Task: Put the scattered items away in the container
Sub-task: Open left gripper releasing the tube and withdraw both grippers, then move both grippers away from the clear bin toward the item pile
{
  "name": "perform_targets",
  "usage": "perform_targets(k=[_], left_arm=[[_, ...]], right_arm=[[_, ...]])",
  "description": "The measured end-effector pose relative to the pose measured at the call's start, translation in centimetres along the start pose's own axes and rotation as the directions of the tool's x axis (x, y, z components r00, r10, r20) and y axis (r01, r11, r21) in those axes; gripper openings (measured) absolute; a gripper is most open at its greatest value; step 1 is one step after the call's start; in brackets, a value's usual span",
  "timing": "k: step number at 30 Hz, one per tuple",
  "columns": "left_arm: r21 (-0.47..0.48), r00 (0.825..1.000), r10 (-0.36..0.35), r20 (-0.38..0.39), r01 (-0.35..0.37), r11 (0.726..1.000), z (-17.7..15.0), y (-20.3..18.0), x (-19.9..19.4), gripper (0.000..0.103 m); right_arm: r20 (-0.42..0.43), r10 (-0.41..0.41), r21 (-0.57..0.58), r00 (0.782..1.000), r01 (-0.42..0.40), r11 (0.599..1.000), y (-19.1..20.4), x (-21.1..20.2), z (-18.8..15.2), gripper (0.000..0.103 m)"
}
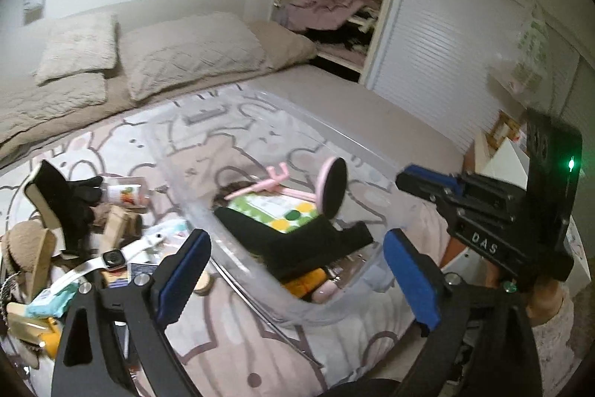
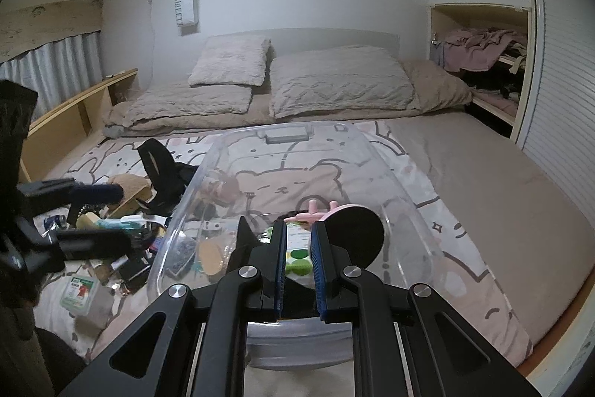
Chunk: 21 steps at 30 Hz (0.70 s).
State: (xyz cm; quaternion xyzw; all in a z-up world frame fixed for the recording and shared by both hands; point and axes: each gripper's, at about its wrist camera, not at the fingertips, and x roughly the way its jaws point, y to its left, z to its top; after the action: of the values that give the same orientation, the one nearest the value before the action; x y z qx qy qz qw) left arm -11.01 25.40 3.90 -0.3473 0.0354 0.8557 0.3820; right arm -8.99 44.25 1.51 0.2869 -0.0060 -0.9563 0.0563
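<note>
Clutter beside a clear container [image 1: 260, 144] on the bed [image 1: 372, 114].
Left claw [image 1: 293, 266] gapes wide and empty above it; right claw [image 2: 299, 270] is closed, gripping nothing visible.

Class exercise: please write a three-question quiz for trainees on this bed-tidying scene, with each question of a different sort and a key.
1. True or false: the clear plastic container holds the round pink-rimmed black mirror.
2. Which gripper is open? A. left gripper B. right gripper
3. Fill in: the white-strapped smartwatch lies ____ the container.

Key: 1 true; 2 A; 3 outside
</note>
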Motion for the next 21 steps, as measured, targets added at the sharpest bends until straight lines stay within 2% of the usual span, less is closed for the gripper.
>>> perform_targets(k=[4,7,11,21], left_arm=[[-0.003,0.999,0.028,0.022,-0.028,1.0,-0.3,0.9,-1.1,0.095],[0.014,0.997,0.053,0.055,-0.054,0.998,-0.8,1.2,-2.0,0.103],[0.02,0.989,0.097,0.109,-0.099,0.995,-1.4,1.7,-3.1,0.103],[-0.015,0.977,0.16,0.139,-0.159,0.987,-3.0,4.2,-3.7,0.103]], right_arm=[[0.027,0.001,-0.005,1.0,-0.001,1.0,0.8,0.0,-0.6,0.013],[0.029,0.0,-0.008,1.0,0.001,1.0,1.4,0.0,-1.1,0.013],[0.044,-0.002,0.003,0.999,0.002,1.0,2.3,-0.4,-1.8,0.013],[0.08,-0.043,0.027,0.996,0.041,0.999,3.5,-0.9,-2.8,0.013]])
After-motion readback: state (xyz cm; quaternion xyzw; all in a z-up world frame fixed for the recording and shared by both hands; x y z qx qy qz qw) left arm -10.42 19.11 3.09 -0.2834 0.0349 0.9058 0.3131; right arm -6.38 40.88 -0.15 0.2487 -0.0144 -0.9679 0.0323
